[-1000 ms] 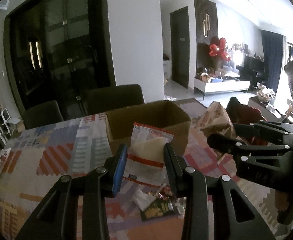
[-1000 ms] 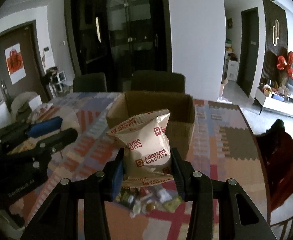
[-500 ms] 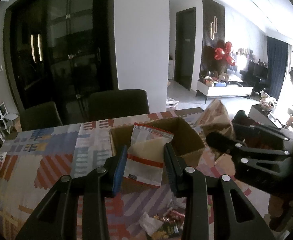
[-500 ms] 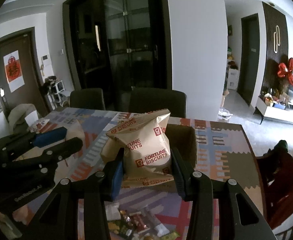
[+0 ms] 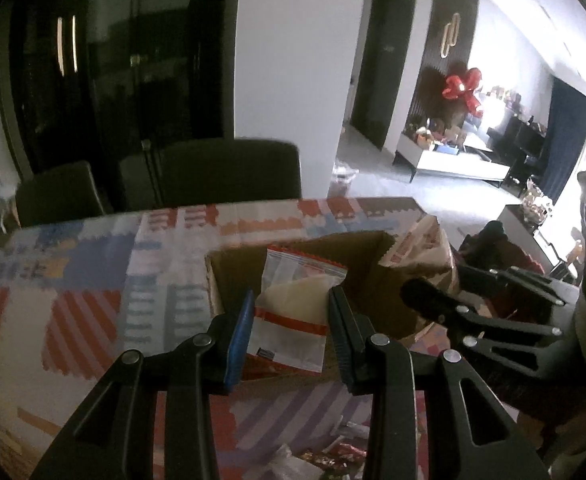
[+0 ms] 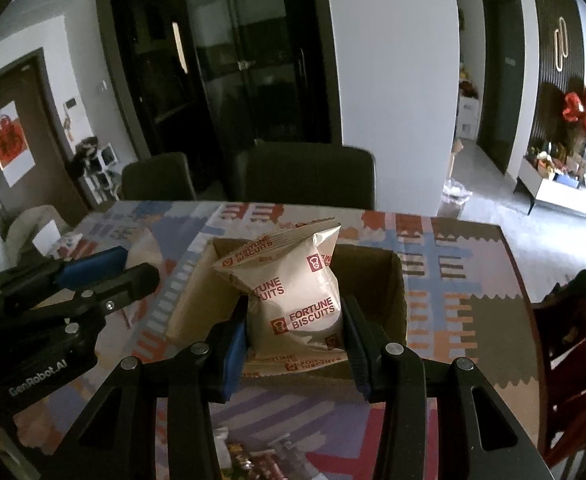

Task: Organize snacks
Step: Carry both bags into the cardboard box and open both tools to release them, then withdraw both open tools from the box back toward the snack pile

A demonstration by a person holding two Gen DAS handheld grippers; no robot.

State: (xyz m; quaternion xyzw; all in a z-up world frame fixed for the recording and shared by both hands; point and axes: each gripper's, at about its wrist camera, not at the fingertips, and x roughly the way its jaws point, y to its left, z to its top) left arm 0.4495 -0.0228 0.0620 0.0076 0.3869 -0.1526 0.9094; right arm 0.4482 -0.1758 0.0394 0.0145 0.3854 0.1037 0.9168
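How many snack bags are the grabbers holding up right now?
2. The left gripper holds a clear packet with red stripes, and the right gripper holds a biscuit bag, both above the cardboard box. More small snacks lie on the table, partly hidden.

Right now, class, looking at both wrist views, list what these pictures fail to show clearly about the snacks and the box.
- Cardboard box floor: both views, hidden by the Fortune Biscuits bag and the clear packet, so any contents are unknowable.
- Loose snacks on the table: cut off at the bottom edge and behind the left gripper.
- Clear packet label: left view, too blurred to read.
- Right gripper hides the bag's lower corners.
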